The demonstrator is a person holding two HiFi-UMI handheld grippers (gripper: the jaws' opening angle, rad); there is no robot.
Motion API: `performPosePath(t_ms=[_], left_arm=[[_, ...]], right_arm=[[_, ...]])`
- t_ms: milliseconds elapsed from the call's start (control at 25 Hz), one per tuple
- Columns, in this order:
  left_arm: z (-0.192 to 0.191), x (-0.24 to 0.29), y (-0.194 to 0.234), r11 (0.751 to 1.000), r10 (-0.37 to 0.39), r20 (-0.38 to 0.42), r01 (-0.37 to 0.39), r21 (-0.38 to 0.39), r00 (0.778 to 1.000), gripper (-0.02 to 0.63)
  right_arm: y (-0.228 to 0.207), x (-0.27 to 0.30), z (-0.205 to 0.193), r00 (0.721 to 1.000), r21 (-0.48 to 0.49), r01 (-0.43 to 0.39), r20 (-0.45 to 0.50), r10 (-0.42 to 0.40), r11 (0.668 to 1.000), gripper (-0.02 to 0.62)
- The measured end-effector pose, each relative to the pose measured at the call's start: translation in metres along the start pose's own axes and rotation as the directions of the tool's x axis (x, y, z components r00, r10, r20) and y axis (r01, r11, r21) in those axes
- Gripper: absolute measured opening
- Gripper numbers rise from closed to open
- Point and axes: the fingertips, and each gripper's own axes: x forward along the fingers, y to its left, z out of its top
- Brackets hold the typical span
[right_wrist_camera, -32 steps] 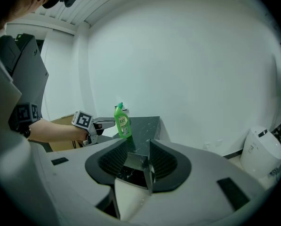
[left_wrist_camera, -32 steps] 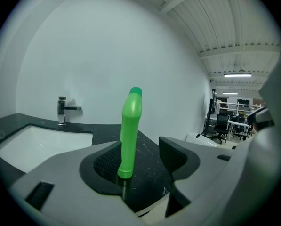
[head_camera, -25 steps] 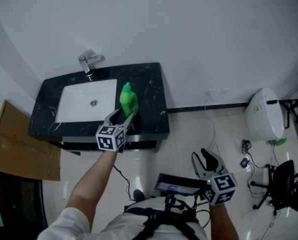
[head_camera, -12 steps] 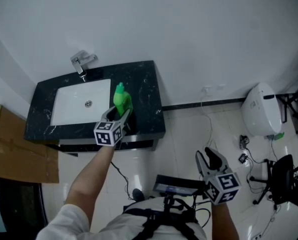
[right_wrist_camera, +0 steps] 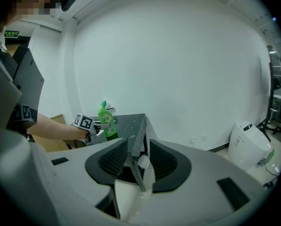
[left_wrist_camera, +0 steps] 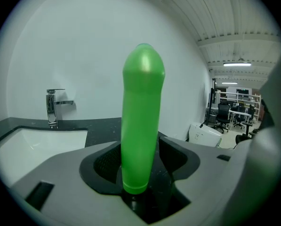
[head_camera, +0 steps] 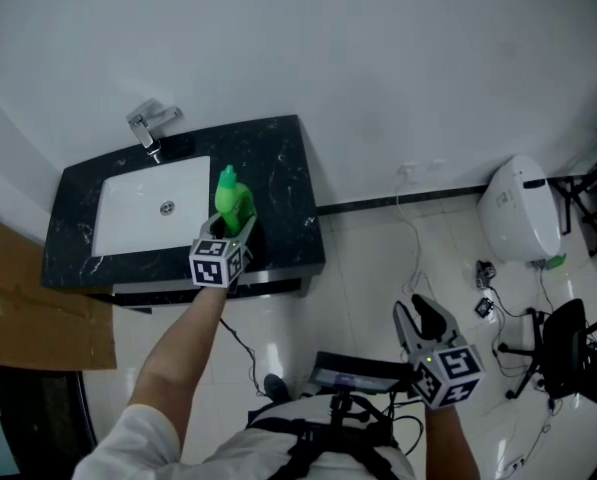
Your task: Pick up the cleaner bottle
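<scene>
Left gripper (head_camera: 236, 230) clenched on green cleaner bottle (head_camera: 233, 200), upright, over black counter (head_camera: 283, 168), just right of white sink basin (head_camera: 128, 213). Right gripper (head_camera: 418, 320) jaws apart, well apart from counter.

Only legible print: "AXE" on the cleaner bottle (right_wrist_camera: 105, 122) label, left of centre in right gripper view. Green sign (right_wrist_camera: 11, 33) at upper left: unreadable.

The worktop (head_camera: 290, 183) lies at my 11 o'clock, basin (head_camera: 148, 206) in its left half, tap (head_camera: 146, 124) at the basin's 12. The cleaner bottle (head_camera: 232, 200) stands at the basin's 3 o'clock, between my left claw's (head_camera: 236, 231) jaws; my right claw (head_camera: 415, 316) sits well apart, at 5.
</scene>
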Motion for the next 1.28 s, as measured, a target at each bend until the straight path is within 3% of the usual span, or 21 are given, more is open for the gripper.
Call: performPosePath(t_ms=[960, 1280], left_arm=[[-0.003, 0.034, 0.007, 0.996, 0.076, 0.062, -0.078, 0.045, 0.995, 0.226], [-0.008, 0.038, 0.01, 0.993, 0.105, 0.042, -0.107, 0.051, 0.994, 0.201]], right_arm=[[-0.035, -0.011, -0.02, 0.995, 0.01, 0.083, -0.059, -0.082, 0.996, 0.14], [-0.036, -0.014, -0.025, 0.993, 0.02, 0.09, -0.083, -0.088, 0.996, 0.14]])
